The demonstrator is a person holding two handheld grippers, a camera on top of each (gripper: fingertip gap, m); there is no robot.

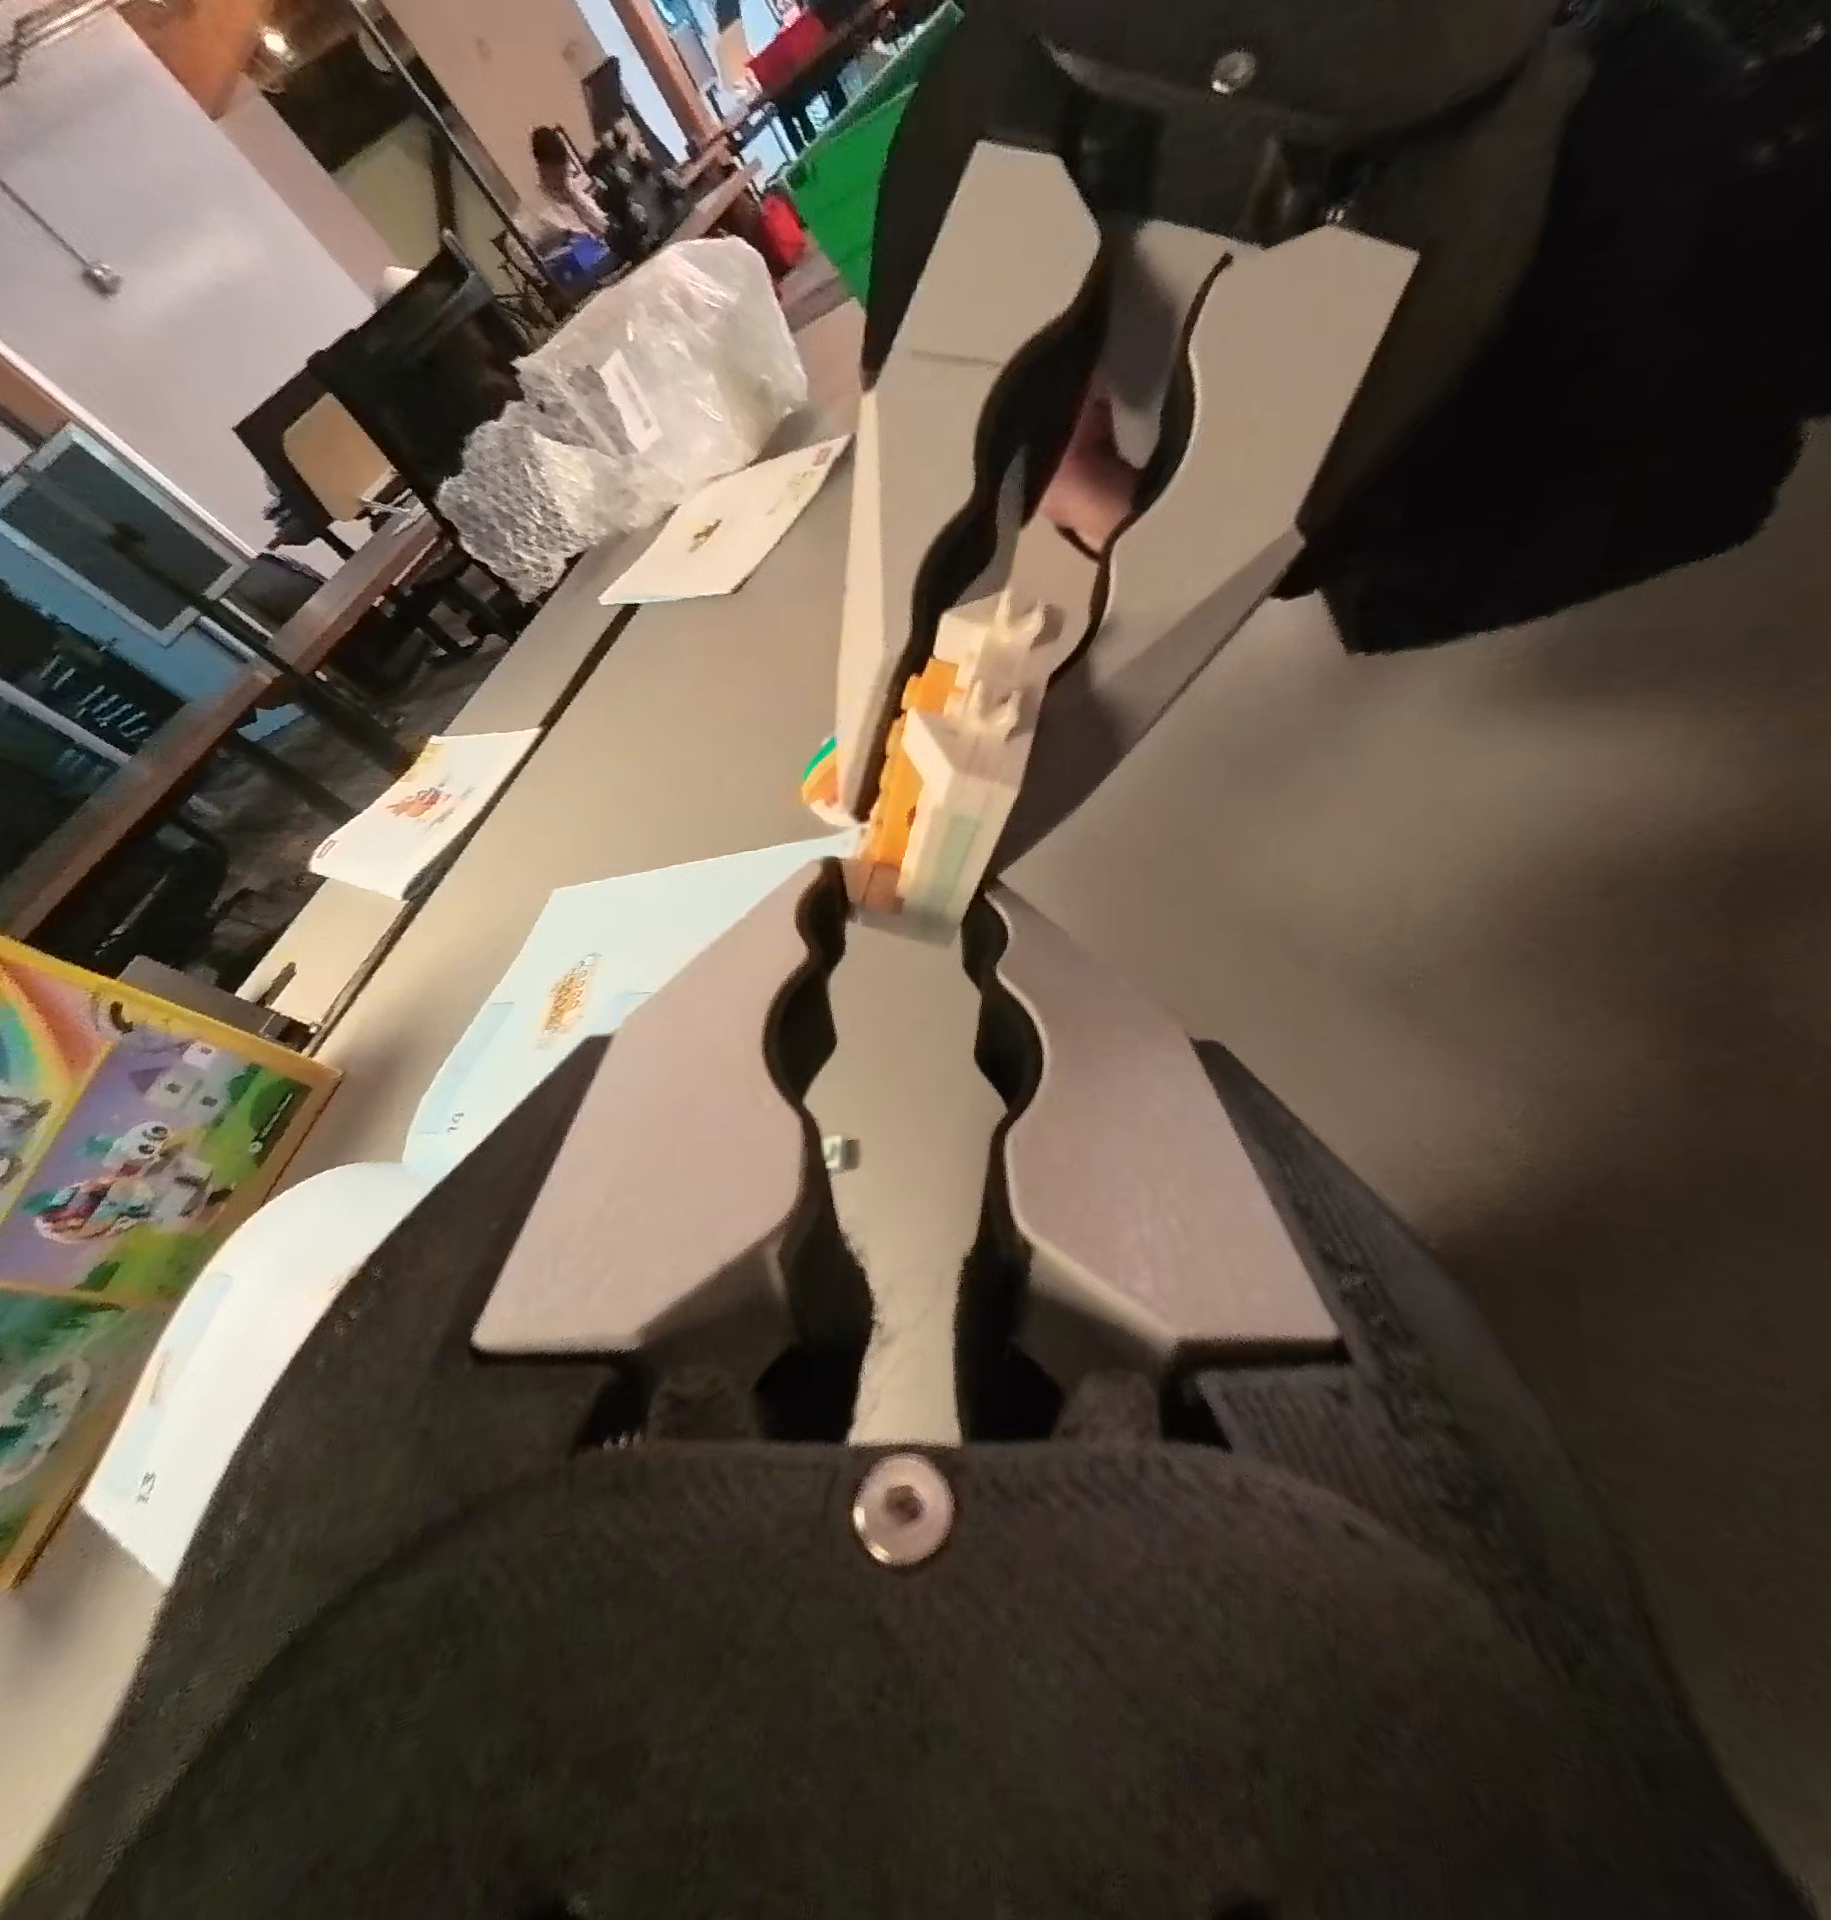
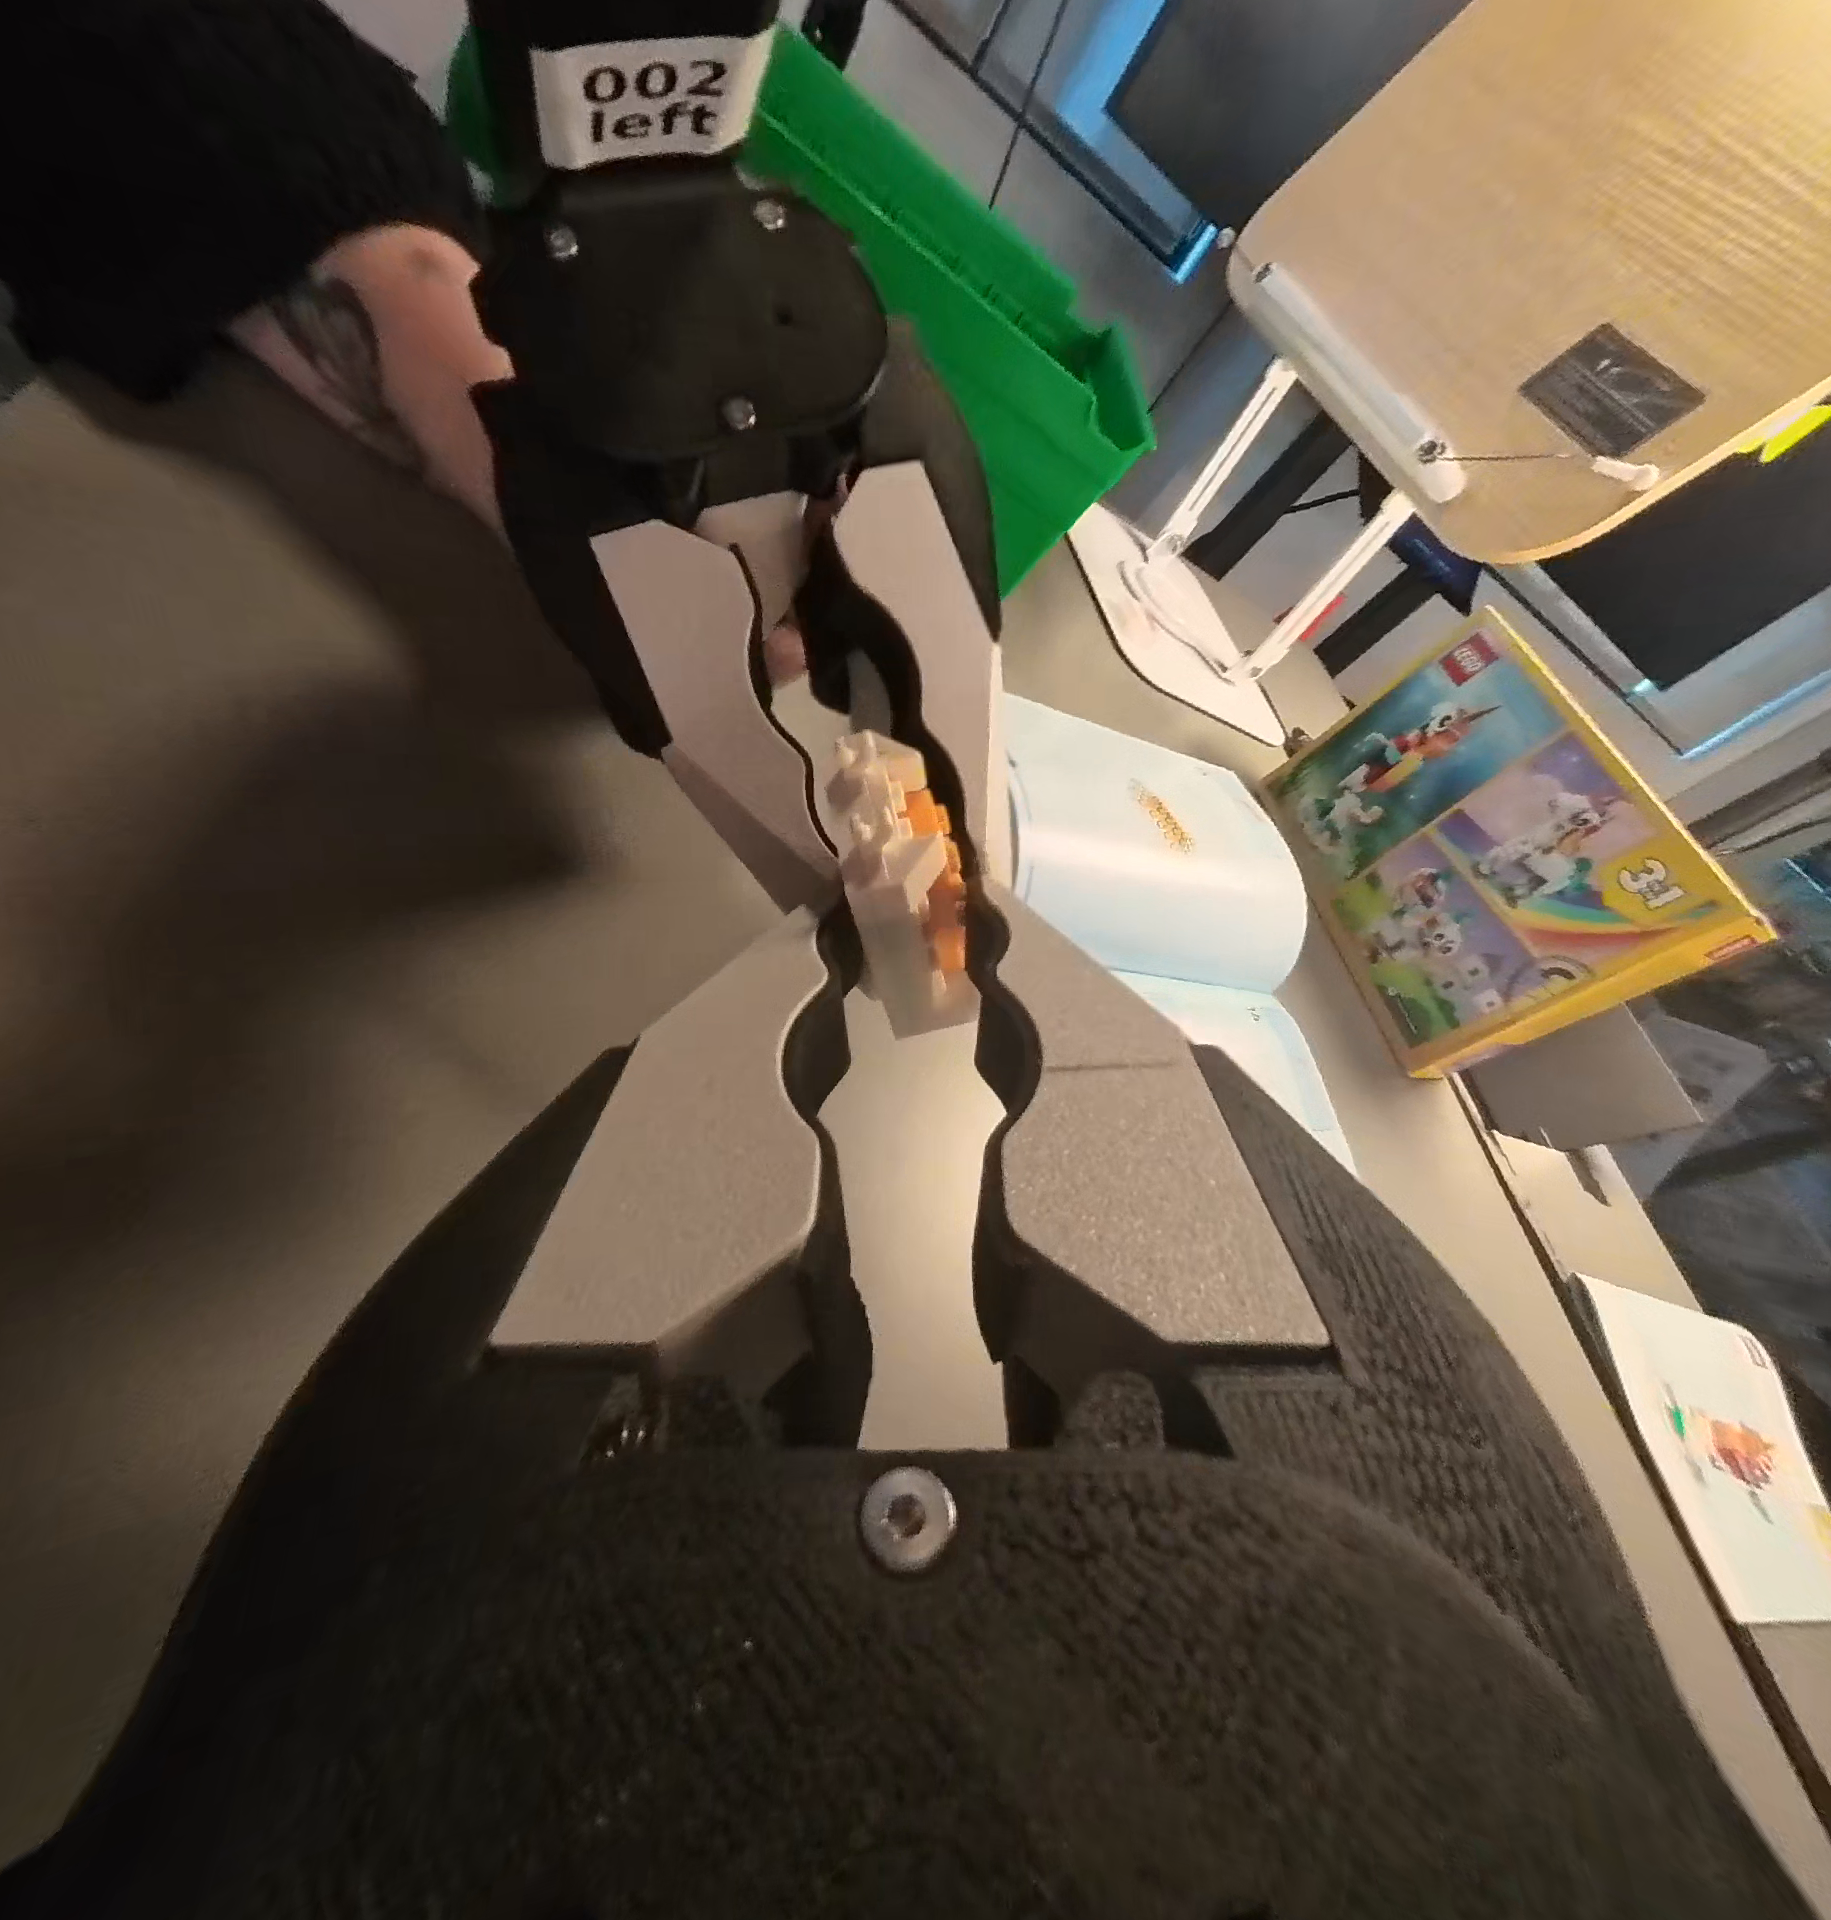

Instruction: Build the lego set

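In the left wrist view, the left gripper (image 1: 906, 883) points forward along the grey table (image 1: 1513, 935), and its two grey fingers (image 1: 682, 1143) come close together at the tips. Between these tips sits the lower end of the lego model (image 1: 942, 790), a small white and orange assembly held above the table. The right gripper (image 1: 952, 717) comes from the top of the picture, tip to tip with the left one, and its fingers are closed on the upper part of the same model. So both claws grip one model from opposite ends. This view shows also the open instruction booklet (image 1: 578, 997) lying flat under the grippers, the colourful lego box (image 1: 111, 1195) at the left edge, a bundle of bubble wrap (image 1: 641, 395) farther along the table, and a second booklet (image 1: 423, 810) near the table edge.

In the right wrist view, the right gripper (image 2: 906, 966) reaches forward with the fingers tight on the near end of the lego model (image 2: 900, 894). The left gripper (image 2: 880, 800) hangs from above, tilted, gripping the far end. Here the hand (image 2: 402, 312) that holds the left gripper is visible, with a black sleeve (image 2: 163, 156) over the wrist. A green bin (image 2: 942, 312) stands behind it. The lego box (image 2: 1503, 842) stands at the right, just beside the booklet (image 2: 1150, 862), near a white stand (image 2: 1306, 499).
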